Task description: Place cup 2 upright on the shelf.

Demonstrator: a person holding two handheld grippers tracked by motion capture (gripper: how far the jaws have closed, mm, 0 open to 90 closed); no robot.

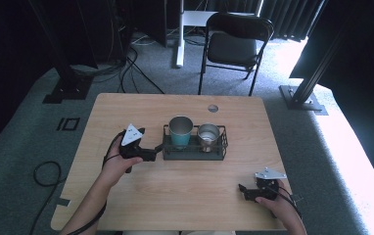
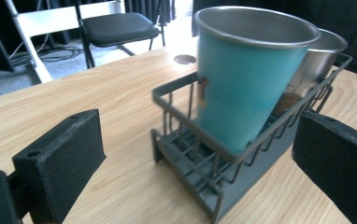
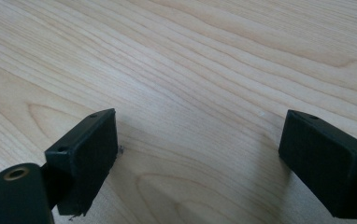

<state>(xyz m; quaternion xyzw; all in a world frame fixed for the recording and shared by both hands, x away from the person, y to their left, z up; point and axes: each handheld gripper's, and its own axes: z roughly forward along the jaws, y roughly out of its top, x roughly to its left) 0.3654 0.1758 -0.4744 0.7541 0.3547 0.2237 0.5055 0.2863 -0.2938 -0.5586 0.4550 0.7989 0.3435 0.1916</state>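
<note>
A dark wire rack [image 1: 193, 152] stands mid-table and holds a teal metal cup [image 1: 180, 131] on its left and a bare steel cup [image 1: 208, 136] on its right. My left gripper [image 1: 156, 150] is open at the rack's left end. In the left gripper view the rack [image 2: 200, 163] and teal cup [image 2: 242, 79] lie between the spread jaws, with the steel cup [image 2: 319, 56] behind. My right gripper [image 1: 244, 190] rests open near the table's front right. The right gripper view looks down on bare wood [image 3: 200, 70] between its jaws.
The wooden table [image 1: 126, 196] has a round cable hole [image 1: 213, 107] near its far edge. A black folding chair [image 1: 234, 44] stands beyond the table. Cables lie on the grey carpet at left.
</note>
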